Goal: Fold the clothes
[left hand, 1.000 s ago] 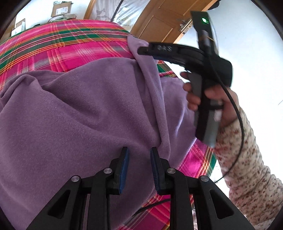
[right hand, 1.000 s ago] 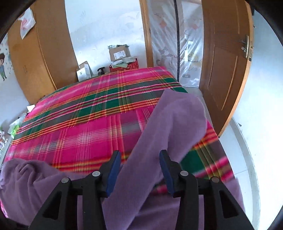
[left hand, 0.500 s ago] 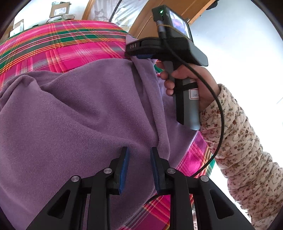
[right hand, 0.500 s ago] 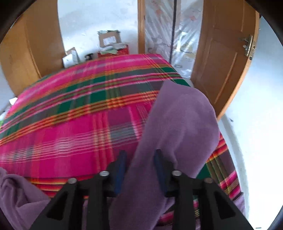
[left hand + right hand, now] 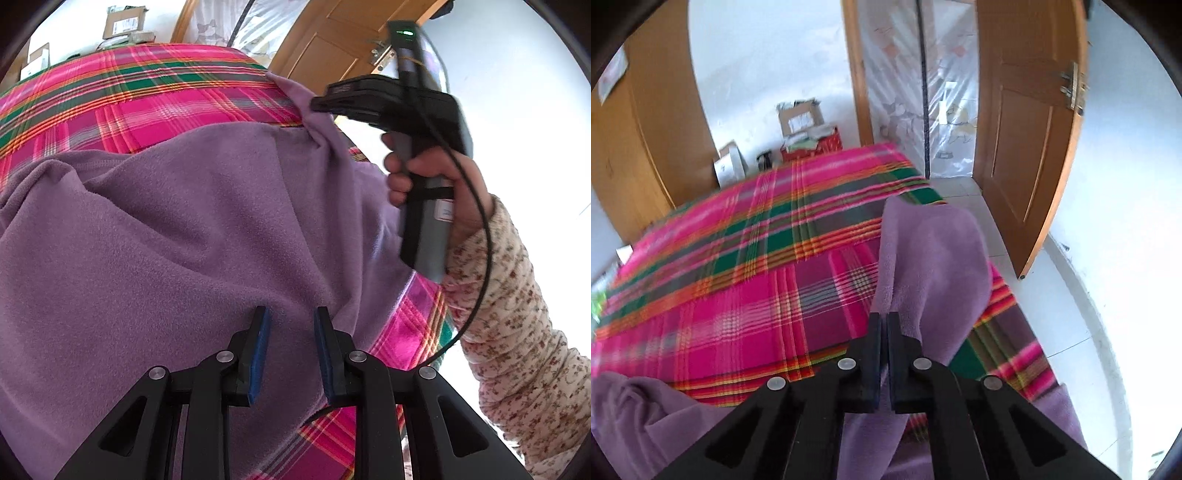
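Resting low over the purple fleece garment (image 5: 177,236), the left claw (image 5: 290,350) stands partly open with cloth beneath its pads, apparently steadying the body on the plaid bed (image 5: 155,92). Farther off, the right claw (image 5: 885,325) has just been closing and now pinches the sleeve (image 5: 931,266), lifting it, likely to fold it inward.

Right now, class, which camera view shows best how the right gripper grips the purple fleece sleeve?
The right wrist view: the right gripper has just closed, and its jaws stand shut on the purple fleece sleeve. The left wrist view shows that gripper from the side, its tip at the sleeve over the plaid blanket, pads hidden.
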Action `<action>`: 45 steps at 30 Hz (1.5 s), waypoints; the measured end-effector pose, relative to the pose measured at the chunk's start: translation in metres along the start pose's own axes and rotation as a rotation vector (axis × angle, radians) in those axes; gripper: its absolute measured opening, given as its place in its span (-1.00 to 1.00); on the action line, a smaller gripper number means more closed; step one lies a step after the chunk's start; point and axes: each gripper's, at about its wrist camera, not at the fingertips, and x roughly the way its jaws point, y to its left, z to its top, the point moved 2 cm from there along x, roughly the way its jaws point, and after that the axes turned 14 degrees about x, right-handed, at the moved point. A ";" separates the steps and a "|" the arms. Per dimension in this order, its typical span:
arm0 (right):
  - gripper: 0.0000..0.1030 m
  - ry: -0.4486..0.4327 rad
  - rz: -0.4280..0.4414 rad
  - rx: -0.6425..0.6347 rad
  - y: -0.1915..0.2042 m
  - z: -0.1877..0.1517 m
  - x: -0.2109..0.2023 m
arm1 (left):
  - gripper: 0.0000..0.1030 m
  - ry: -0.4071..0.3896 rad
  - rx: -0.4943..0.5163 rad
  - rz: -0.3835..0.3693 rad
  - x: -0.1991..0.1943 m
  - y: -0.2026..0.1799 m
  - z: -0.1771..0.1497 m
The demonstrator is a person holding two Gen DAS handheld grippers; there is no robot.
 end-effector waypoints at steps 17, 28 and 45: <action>-0.94 0.014 0.068 0.177 -0.045 0.004 -0.008 | -0.32 0.016 0.268 0.128 0.005 -0.055 -0.013; -0.95 -0.072 0.130 0.205 -0.052 0.007 -0.032 | -0.47 0.019 0.251 0.219 0.022 -0.043 -0.001; -0.95 -0.264 0.154 0.196 -0.063 0.017 -0.094 | -0.91 -0.171 0.205 0.221 -0.042 -0.051 0.011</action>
